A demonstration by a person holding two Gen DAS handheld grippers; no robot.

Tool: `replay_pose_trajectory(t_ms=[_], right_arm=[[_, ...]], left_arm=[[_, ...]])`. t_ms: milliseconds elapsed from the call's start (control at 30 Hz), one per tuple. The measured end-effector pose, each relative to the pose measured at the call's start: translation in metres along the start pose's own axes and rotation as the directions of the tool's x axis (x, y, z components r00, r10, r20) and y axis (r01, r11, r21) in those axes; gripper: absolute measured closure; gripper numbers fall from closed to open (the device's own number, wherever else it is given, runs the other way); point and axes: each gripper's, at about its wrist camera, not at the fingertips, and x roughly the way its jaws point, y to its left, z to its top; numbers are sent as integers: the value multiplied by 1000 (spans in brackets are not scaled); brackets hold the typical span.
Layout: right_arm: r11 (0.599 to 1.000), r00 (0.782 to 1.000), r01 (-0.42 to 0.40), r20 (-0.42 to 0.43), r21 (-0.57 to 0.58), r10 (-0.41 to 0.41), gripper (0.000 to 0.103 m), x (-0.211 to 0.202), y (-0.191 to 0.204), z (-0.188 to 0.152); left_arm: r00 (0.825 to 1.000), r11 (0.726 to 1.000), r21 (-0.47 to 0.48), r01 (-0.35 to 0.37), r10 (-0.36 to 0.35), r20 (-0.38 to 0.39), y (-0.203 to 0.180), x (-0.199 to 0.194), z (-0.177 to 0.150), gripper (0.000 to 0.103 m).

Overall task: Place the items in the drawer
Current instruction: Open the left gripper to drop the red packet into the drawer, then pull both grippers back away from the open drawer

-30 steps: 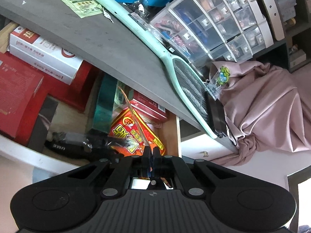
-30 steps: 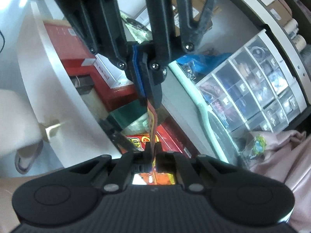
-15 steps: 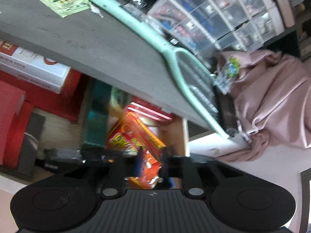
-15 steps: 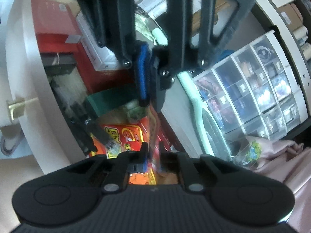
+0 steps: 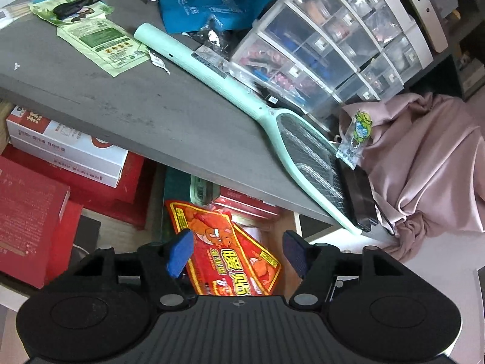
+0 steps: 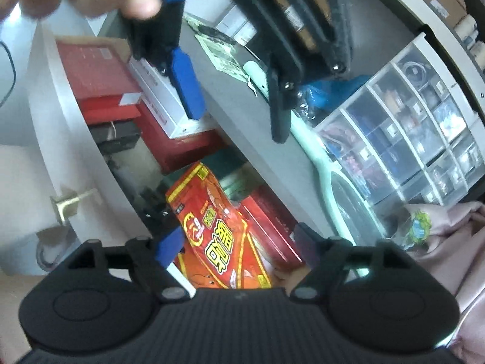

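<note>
A: Location type?
B: Probably a home workroom: cluttered grey desk (image 5: 127, 103), clear small-parts organiser (image 5: 327, 45), electric fly swatter (image 5: 242, 112), pink fabric (image 5: 430, 163), open drawer (image 6: 54, 139) of boxes.

Packet (image 5: 230, 254) in open drawer (image 6: 60, 139) under desk (image 5: 136, 106), boxes (image 5: 60, 151) to its left; swatter (image 5: 242, 106) on desk.

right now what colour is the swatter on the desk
Pale mint green, with a dark mesh head. The swatter shows best in the left wrist view.

Grey desk (image 5: 145, 112) with mint swatter (image 5: 242, 103), blue bag (image 5: 209, 6), green packets (image 5: 103, 42).
</note>
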Motion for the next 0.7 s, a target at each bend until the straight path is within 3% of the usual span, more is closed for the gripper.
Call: replay_pose_trajectory(t_ms=[233, 433, 700], right_arm=[[980, 992, -113, 67, 161, 103, 23, -10, -20, 8], [978, 994, -97, 63, 183, 86, 23, -9, -16, 8], [971, 996, -87, 56, 224, 76, 23, -13, -16, 7]], left_arm=[[1000, 1000, 3, -2, 2, 17, 0, -5, -1, 36], [1000, 1000, 17, -26, 25, 18, 0, -7, -3, 36], [992, 986, 110, -126, 123, 39, 0, -15, -12, 36]])
